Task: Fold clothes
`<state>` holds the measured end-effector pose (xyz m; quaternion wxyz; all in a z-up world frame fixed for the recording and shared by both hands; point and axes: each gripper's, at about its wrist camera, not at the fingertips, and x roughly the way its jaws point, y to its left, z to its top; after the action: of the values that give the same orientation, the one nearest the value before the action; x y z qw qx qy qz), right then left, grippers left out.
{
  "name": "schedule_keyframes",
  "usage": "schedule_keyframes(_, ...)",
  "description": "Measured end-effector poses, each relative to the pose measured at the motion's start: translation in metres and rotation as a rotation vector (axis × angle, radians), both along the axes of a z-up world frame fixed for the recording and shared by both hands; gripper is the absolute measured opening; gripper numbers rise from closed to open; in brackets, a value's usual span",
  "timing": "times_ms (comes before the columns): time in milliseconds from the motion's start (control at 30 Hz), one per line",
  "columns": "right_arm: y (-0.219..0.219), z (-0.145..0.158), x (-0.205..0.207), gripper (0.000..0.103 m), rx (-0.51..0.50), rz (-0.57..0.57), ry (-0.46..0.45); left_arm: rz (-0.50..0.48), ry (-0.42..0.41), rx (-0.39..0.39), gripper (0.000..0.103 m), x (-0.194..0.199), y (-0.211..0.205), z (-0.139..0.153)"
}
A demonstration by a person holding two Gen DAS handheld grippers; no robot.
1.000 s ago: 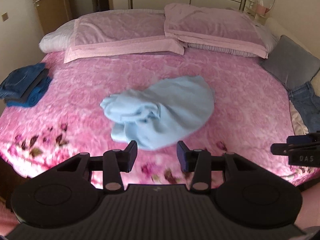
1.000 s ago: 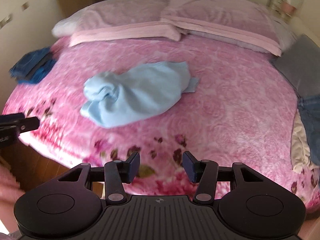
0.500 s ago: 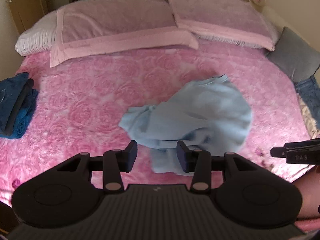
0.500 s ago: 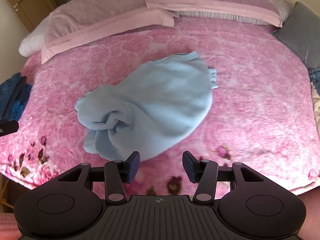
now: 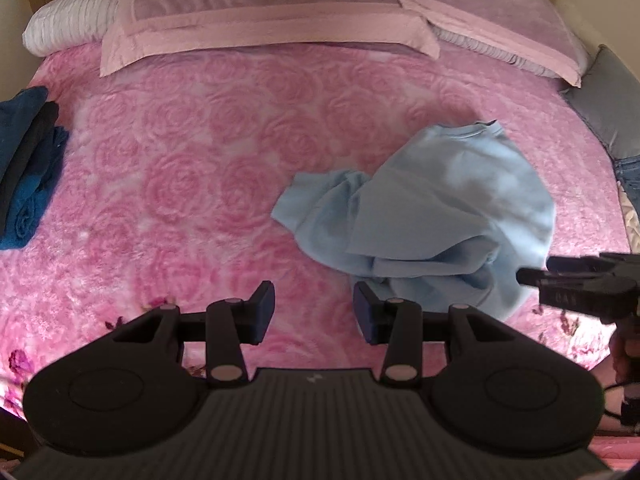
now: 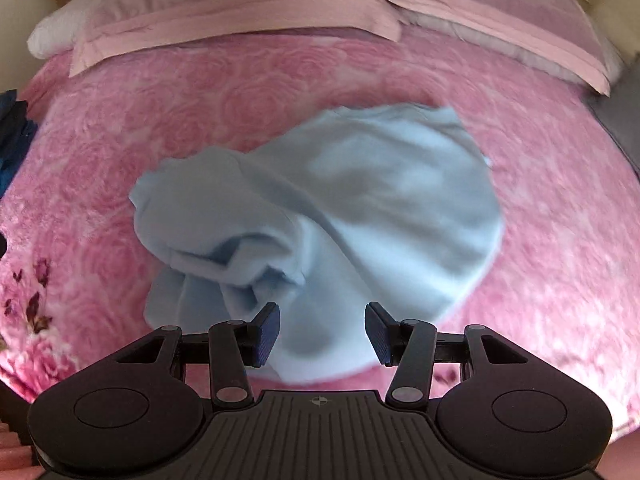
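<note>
A crumpled light blue garment [image 5: 432,216] lies on the pink rose-patterned bed [image 5: 192,184], right of centre in the left wrist view. It fills the middle of the right wrist view [image 6: 320,208]. My left gripper [image 5: 315,310] is open and empty, just left of the garment's near edge. My right gripper [image 6: 322,334] is open and empty, directly over the garment's near edge. The right gripper also shows at the right edge of the left wrist view [image 5: 576,284].
Two pink pillows [image 5: 256,12] lie along the head of the bed. A stack of folded dark blue clothes [image 5: 24,168] sits at the bed's left edge. A grey cushion [image 5: 608,100] and denim [image 5: 628,180] lie at the right edge.
Both grippers have moved forward and lower over the bed, so the blue garment looks larger and closer. The left view has shifted left of the garment. Both grippers stay open.
</note>
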<state>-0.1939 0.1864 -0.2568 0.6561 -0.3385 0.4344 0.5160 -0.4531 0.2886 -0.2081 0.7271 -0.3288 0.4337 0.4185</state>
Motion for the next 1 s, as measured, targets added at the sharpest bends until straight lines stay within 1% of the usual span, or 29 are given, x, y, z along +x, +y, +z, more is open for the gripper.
schedule_keyframes(200, 0.031, -0.026, -0.001, 0.051, 0.090, -0.047, 0.092, 0.054, 0.031, -0.004, 0.039, -0.015, 0.007, -0.008)
schedule_keyframes(233, 0.036, -0.034, -0.001, 0.051, 0.107, -0.063, 0.100, 0.062, 0.035, -0.007, 0.039, -0.017, 0.008, -0.009)
schedule_keyframes(300, 0.043, -0.046, -0.001, 0.050, 0.103, -0.069, 0.088, 0.059, 0.048, -0.012, 0.039, -0.015, 0.010, -0.013)
schedule_keyframes(333, 0.045, -0.052, -0.001, 0.040, 0.097, -0.065, 0.079, 0.055, 0.056, -0.014, 0.039, -0.013, 0.011, -0.015)
schedule_keyframes(367, 0.044, -0.057, 0.000, 0.006, 0.092, -0.057, 0.071, 0.049, 0.064, -0.016, 0.039, -0.010, 0.012, -0.016)
schedule_keyframes(400, 0.038, -0.058, 0.005, 0.006, 0.089, -0.055, 0.078, 0.044, 0.066, -0.017, 0.039, -0.006, 0.013, -0.017)
schedule_keyframes(500, 0.005, -0.040, 0.028, 0.006, 0.143, -0.060, 0.072, 0.020, 0.052, -0.015, 0.038, 0.006, 0.015, -0.016)
schedule_keyframes(567, -0.025, -0.022, 0.055, 0.005, 0.167, -0.100, 0.004, 0.000, 0.039, -0.012, 0.038, 0.016, 0.018, -0.014)
schedule_keyframes(667, -0.078, 0.006, 0.118, 0.005, 0.178, -0.217, -0.112, -0.036, 0.027, -0.005, 0.038, 0.036, 0.020, -0.013)
schedule_keyframes(700, -0.092, 0.011, 0.137, 0.005, 0.178, -0.257, -0.160, -0.049, 0.021, -0.006, 0.038, 0.045, 0.022, -0.013)
schedule_keyframes(767, -0.119, 0.019, 0.185, 0.005, 0.160, -0.369, -0.298, -0.075, 0.006, -0.008, 0.038, 0.063, 0.024, -0.013)
schedule_keyframes(800, -0.128, 0.017, 0.206, 0.006, 0.140, -0.422, -0.336, -0.092, -0.004, -0.009, 0.038, 0.073, 0.025, -0.014)
schedule_keyframes(833, -0.137, 0.013, 0.231, 0.006, 0.101, -0.480, -0.355, -0.112, -0.009, -0.010, 0.038, 0.085, 0.025, -0.014)
schedule_keyframes(867, -0.145, 0.007, 0.256, 0.006, 0.047, -0.534, -0.351, -0.130, -0.009, -0.010, 0.038, 0.095, 0.025, -0.015)
schedule_keyframes(933, -0.159, -0.001, 0.285, 0.010, -0.025, -0.610, -0.312, -0.176, -0.010, -0.010, 0.038, 0.120, 0.024, -0.016)
schedule_keyframes(967, -0.168, -0.002, 0.292, 0.020, -0.027, -0.637, -0.289, -0.195, -0.012, -0.010, 0.038, 0.130, 0.022, -0.017)
schedule_keyframes(1000, -0.175, -0.002, 0.293, 0.036, -0.011, -0.648, -0.269, -0.215, -0.012, -0.011, 0.038, 0.141, 0.021, -0.019)
